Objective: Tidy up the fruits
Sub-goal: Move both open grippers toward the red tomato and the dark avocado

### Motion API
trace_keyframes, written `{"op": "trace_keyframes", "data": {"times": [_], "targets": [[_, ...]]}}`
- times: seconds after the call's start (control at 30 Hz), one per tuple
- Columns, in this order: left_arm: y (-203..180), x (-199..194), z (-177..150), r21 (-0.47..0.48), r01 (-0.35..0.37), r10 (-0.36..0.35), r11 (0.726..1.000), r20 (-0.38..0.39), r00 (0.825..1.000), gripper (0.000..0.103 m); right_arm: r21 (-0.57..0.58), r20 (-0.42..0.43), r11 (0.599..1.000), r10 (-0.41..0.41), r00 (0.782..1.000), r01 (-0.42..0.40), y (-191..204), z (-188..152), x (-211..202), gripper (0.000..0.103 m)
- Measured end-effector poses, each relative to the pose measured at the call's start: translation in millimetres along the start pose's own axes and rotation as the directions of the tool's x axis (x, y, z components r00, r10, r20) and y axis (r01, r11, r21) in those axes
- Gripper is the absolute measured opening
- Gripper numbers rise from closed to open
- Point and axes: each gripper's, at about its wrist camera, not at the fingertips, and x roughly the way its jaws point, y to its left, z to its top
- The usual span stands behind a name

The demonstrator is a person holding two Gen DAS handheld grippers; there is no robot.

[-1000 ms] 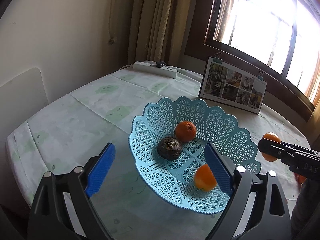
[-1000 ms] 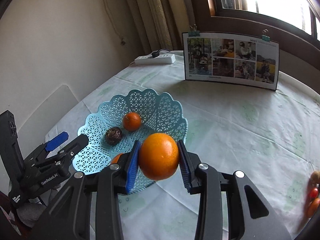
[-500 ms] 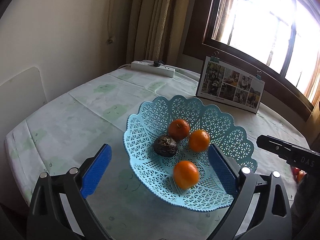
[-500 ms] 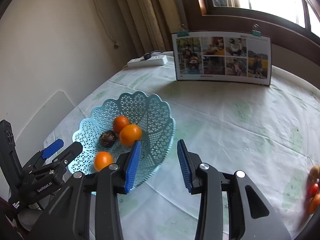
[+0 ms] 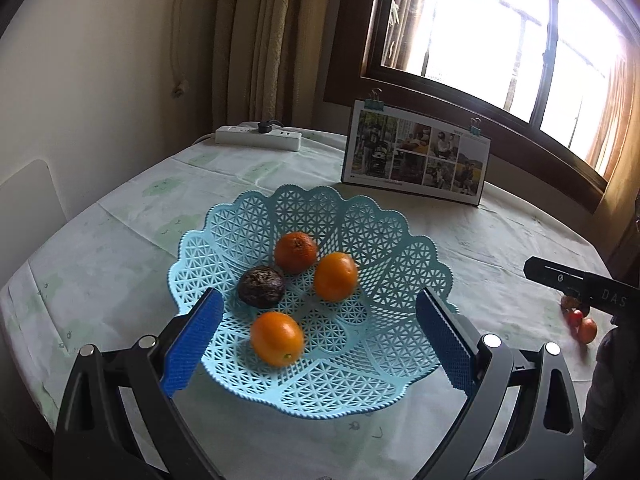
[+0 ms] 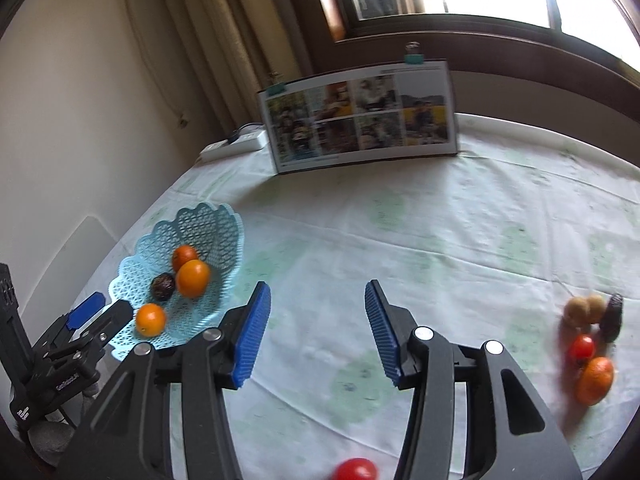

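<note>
A light blue lattice basket [image 5: 384, 240] [image 6: 208, 224] sits on the table and holds three oranges [image 5: 335, 276] [image 6: 193, 278] and a dark wrinkled fruit [image 5: 261, 286] [image 6: 163, 286]. My left gripper [image 5: 320, 336] is open at the basket's near rim, nothing between its fingers. My right gripper [image 6: 316, 324] is open and empty over bare tablecloth, right of the basket. Loose fruit lies at the far right: an orange [image 6: 595, 380], a small red tomato [image 6: 582, 347], two tan fruits [image 6: 584, 309] and a dark one [image 6: 612, 317]. Another red tomato [image 6: 356, 470] lies at the bottom edge.
A photo board [image 5: 416, 160] [image 6: 360, 116] stands upright at the back of the table. A white power strip [image 5: 258, 137] lies near the curtain and wall. A pale green patterned cloth [image 6: 400, 232] covers the table. The right gripper's body [image 5: 580, 284] shows in the left wrist view.
The right gripper let its orange go into the basket, opened, and swung right toward the loose fruit. The left gripper stayed open and drew back a little from the basket.
</note>
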Motion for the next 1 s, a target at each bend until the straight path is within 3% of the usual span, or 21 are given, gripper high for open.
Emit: {"op": "trace_keyframes", "data": {"times": [0.5,0.73,1.0], "targets": [[-76.5,3.0,-8.1,0.134,0.128,-0.122,0.983,-0.051,0.991,0.098,0.160,0.028,0.976,-0.153,0.988,0.147,-101.2,-18.7,-38.8,0.051],[-101.3,8.0,-14.1,0.174,0.156,-0.143,0.972,-0.083,0.986,0.098,0.237,0.036,0.937,-0.274,0.961,0.258,-155.9,-29.2,-60.8,0.055],[-133.5,15.9,-19.8,0.224,0.191,-0.169,0.956,-0.115,0.979,0.098,0.295,0.016,0.903,-0.330,0.944,0.311,-202.9,-35.8,-67.8,0.055]]}}
